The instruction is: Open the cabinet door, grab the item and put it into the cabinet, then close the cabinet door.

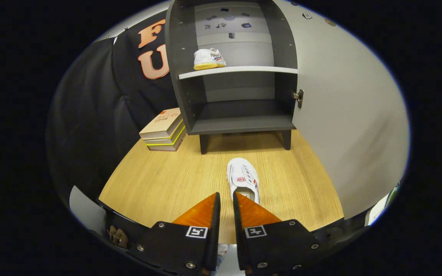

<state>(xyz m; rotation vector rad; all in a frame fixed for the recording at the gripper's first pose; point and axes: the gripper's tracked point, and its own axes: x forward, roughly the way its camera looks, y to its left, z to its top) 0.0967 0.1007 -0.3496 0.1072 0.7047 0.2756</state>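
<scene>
Hand-held gripper: the hand-held gripper (226, 197) is hovering low over the counter, its two orange fingers (202, 211) sitting nearly pressed together with a thin slit between them, pinching nothing.

Shoe on the counter: a white shoe (243, 179) is lying just ahead of the fingers, at about 1 o'clock from the tips, its heel end touching or passing under the right fingertip; I cannot tell which. Its toe is pointing toward the cabinet.

Cabinet: the dark grey cabinet (240, 124) is standing at 12 o'clock beyond the shoe, on short legs, its front wide open.

Door: the pale cabinet door (343, 115) is swinging out at 2 o'clock, hanging from a metal hinge (299, 98) on the cabinet's right edge.

Shelf: a light shelf (240, 71) is crossing the cabinet's upper half, and a second white shoe (208, 58) with a yellow sole is resting on its left part.

Open room: the lower compartment under the shelf is standing free, and bare counter is lying between the shoe's toe and the cabinet's front edge.

Boxes: a stack of flat boxes (163, 130) is sitting at 11 o'clock, just beside the cabinet's left leg.

Surface: the wood-grain counter (159, 180) is spreading wide at 10 o'clock of the fingers, its near edge curving close behind them.

Room: black cloth is hanging as the wall behind the boxes.
</scene>
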